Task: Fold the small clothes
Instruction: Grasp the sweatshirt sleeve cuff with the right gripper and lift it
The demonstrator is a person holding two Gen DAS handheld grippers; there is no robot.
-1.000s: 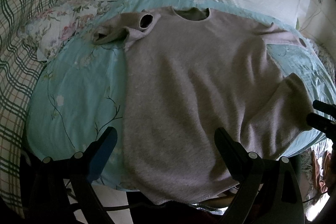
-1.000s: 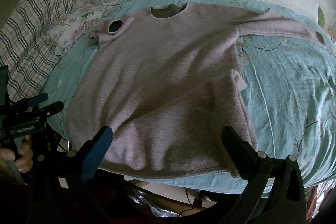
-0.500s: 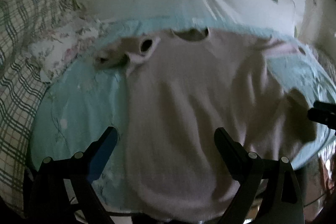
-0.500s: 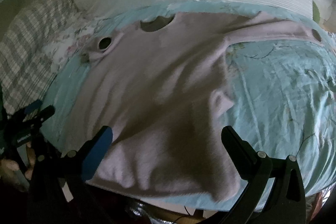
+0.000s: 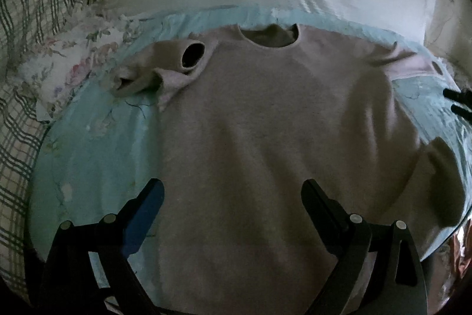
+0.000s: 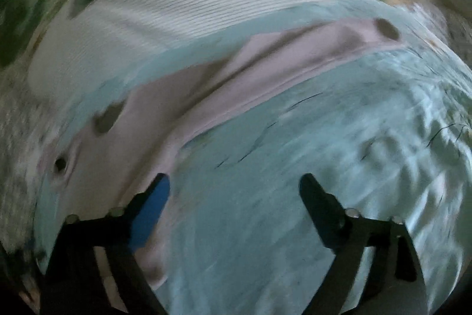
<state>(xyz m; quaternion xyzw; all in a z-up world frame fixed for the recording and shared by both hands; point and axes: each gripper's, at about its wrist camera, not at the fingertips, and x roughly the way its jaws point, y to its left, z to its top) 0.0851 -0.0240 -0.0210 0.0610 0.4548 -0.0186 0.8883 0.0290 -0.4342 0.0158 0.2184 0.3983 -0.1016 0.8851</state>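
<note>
Bedspread under sweater; right gripper tilted down, jaws closing, empty.

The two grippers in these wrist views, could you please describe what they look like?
Both look alike. The left gripper has two black, tapered fingers on black arms with small silver bolt heads; the finger on the picture's left carries a blue pad, the other finger is all black. The right gripper shows the same build: a blue-padded finger, a black one, silver bolts. No hands, sleeves or cables are visible.
</note>
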